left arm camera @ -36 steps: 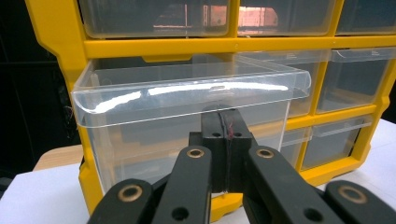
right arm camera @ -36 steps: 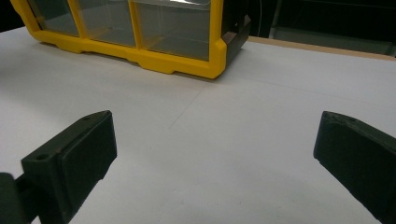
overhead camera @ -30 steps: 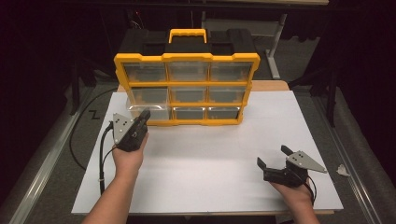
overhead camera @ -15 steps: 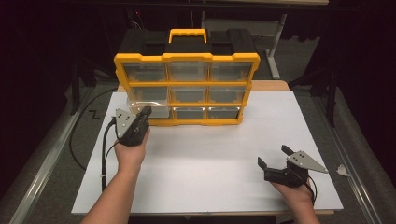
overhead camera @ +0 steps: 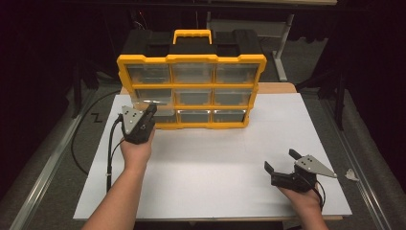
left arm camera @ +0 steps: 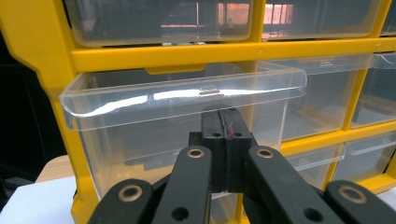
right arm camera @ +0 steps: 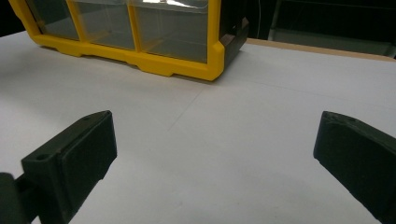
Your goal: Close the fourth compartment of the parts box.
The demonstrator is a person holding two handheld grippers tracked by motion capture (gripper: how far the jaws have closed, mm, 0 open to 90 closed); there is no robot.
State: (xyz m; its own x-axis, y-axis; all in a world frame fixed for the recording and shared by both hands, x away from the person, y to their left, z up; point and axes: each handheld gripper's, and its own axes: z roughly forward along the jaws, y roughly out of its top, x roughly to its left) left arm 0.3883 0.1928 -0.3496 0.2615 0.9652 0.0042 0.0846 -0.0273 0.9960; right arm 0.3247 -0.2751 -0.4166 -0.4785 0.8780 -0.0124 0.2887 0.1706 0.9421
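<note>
Organiser [overhead camera: 191, 81], yellow frame, black top, nine clear drawers in three rows; stands upright at far centre of white bench [overhead camera: 215, 167]. Middle-left drawer [left arm camera: 182, 98] pulled partly out of frame. Left hand-held gripper [overhead camera: 149, 111], jaws pressed together on that drawer's front lip, as its own view shows [left arm camera: 225, 122]. Right hand-held gripper [overhead camera: 282, 160], jaws spread wide and holding nothing, low over bare bench near front right, well apart from organiser.
</note>
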